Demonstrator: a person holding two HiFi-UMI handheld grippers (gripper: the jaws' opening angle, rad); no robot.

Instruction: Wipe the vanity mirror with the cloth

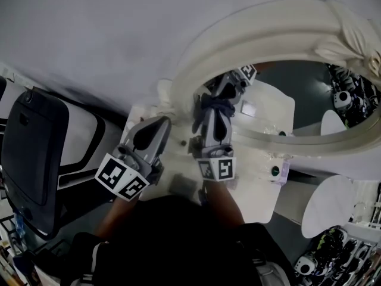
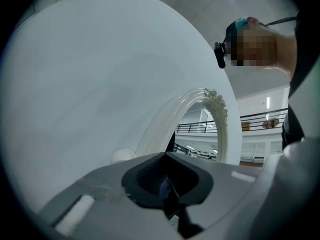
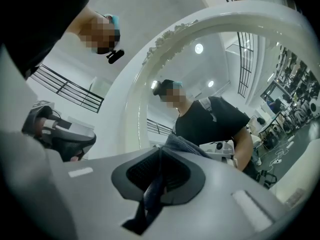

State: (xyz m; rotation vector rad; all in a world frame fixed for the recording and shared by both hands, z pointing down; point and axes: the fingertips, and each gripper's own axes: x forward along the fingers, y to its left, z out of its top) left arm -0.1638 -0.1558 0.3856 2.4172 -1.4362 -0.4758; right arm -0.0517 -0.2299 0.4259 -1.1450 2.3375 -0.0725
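The vanity mirror has a thick white oval frame [image 1: 238, 37] around dark glass [image 1: 297, 94]. My right gripper [image 1: 213, 109] is shut on a dark blue cloth [image 1: 215, 104], which it holds against the glass at the mirror's lower left edge. In the right gripper view the cloth [image 3: 184, 145] bunches beyond the jaw tips [image 3: 161, 151], in front of the glass [image 3: 215, 84], which reflects a person. My left gripper [image 1: 162, 123] is shut and holds nothing. It hangs left of the frame, and in its own view the jaw tips [image 2: 165, 156] point at the frame's edge [image 2: 220, 114].
The white vanity top [image 1: 256, 186] lies under both grippers, with a small round-capped item [image 1: 275, 171] on it. A black chair [image 1: 33, 154] stands at the left and a round white stool [image 1: 324, 206] at the lower right. A plain wall [image 1: 107, 28] is behind the mirror.
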